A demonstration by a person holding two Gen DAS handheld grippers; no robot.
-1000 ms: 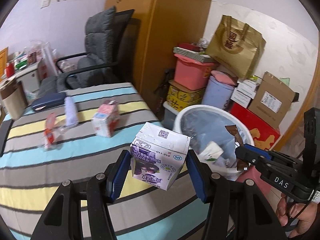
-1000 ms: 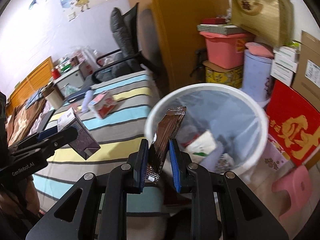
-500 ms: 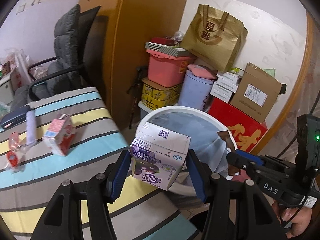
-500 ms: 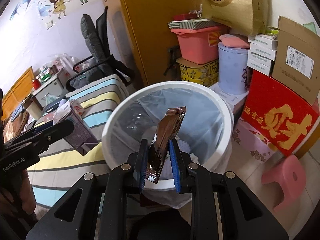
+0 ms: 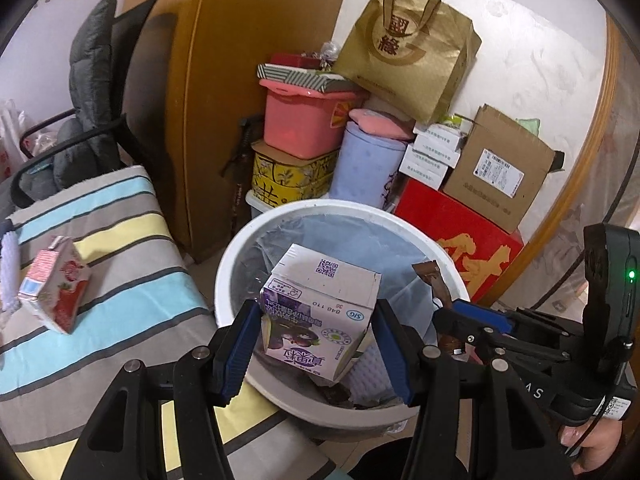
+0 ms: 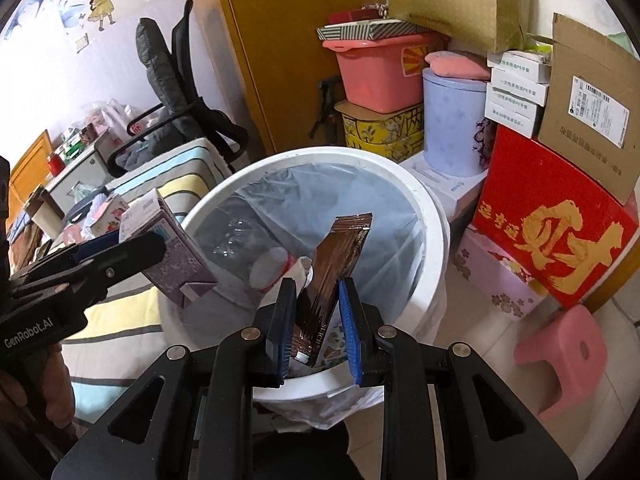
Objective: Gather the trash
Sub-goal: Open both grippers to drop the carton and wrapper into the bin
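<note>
A white bin with a clear liner stands beside the striped bed and holds several pieces of trash. My left gripper is shut on a purple milk carton, which hangs over the bin's near-left rim. My right gripper is shut on a brown snack wrapper that sticks up over the bin's front part. In the right wrist view the left gripper and its carton reach in from the left. In the left wrist view the right gripper and wrapper sit at the bin's right rim.
A red strawberry carton lies on the striped bed. Behind the bin are stacked boxes, a pink tub and a lilac canister. A red box and a pink stool stand to the right.
Both grippers have swung from above the bed edge to above the bin, each still gripping its item. The bin now looks larger and closer in both views.
</note>
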